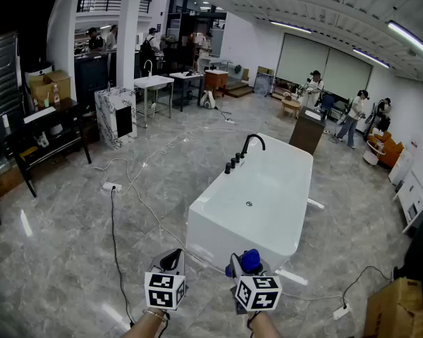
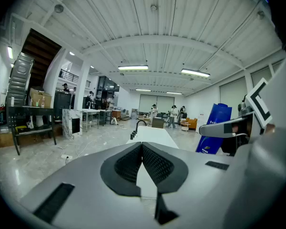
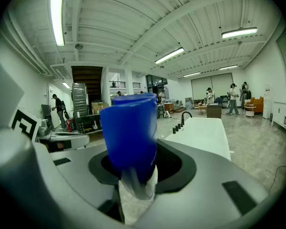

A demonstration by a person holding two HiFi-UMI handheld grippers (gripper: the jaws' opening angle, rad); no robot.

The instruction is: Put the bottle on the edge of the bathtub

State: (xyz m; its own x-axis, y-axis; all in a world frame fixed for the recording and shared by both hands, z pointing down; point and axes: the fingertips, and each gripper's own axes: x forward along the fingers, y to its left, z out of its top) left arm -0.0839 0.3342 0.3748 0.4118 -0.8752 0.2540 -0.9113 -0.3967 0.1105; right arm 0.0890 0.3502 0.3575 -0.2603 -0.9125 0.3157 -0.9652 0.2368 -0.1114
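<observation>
Blue bottle (image 3: 131, 132) clamped in your right gripper (image 3: 136, 175), left gripper (image 2: 142, 151) closed empty: stand it upright, squarely on the bathtub (image 1: 210, 192) rim.

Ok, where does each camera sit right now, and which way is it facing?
Head view: on the person's head, facing forward-down at the bathtub; left hand-held gripper and right hand-held gripper show below.
Left gripper view: along its shut jaws toward the bathtub; blue bottle at right.
Right gripper view: along jaws gripping the bottle.
Shared: bathtub, black faucet.
</observation>
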